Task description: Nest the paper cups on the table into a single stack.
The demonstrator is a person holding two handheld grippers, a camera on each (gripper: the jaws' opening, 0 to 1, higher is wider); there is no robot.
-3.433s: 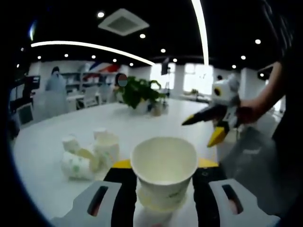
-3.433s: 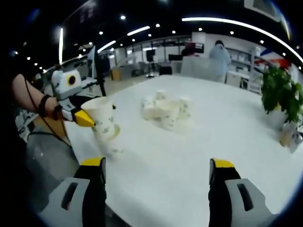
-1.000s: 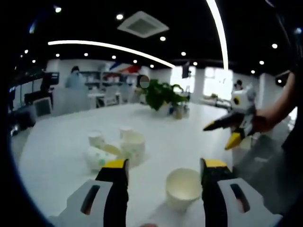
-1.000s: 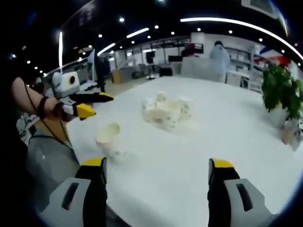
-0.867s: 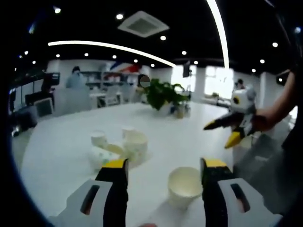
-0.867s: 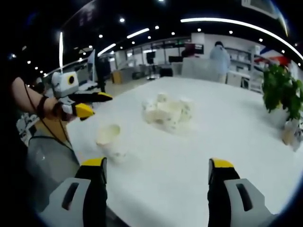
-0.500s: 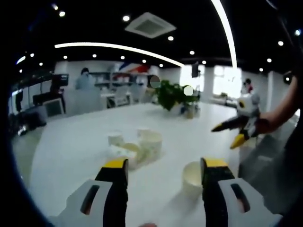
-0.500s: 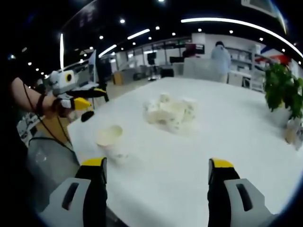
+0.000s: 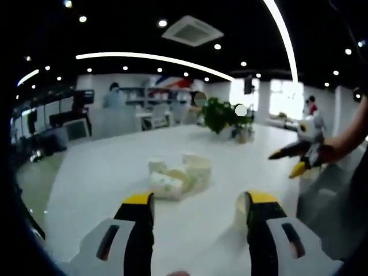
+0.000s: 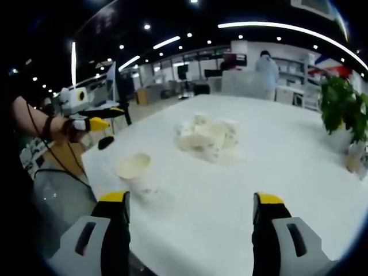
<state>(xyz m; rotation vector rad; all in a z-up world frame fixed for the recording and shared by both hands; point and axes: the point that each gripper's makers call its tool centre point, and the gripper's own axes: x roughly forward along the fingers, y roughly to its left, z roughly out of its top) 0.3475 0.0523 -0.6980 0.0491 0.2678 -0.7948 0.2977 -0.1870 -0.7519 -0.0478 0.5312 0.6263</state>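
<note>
Jaws first: left gripper (image 9: 195, 207) jaws stand spread with nothing between them; right gripper (image 10: 191, 207) jaws also spread, nothing held. In the right gripper view the left gripper sits at about 9 o'clock, off the table's edge, its yellow tips apart.

Nearest task item: upright cup stack (image 10: 134, 168) standing on the white table (image 10: 241, 172), near the edge at roughly 8 o'clock in the right gripper view. In the left gripper view it stands at about 4 o'clock, partly behind that gripper's own jaw, so just a pale sliver is visible.

Farther out, toward table centre: loose cup cluster (image 9: 179, 175), several paper cups huddled together, some upright, at least one lying on its side. Seen at about 12 o'clock in the right gripper view.

Progress, judged: stack started; most cups not yet nested. Bulk of the work is left.

Unclear: number of cups inside the stack cannot be counted; cluster cups overlap and blur, so count and orientation of each are uncertain. Beyond, a potted plant (image 10: 344, 112) at 2 o'clock.
</note>
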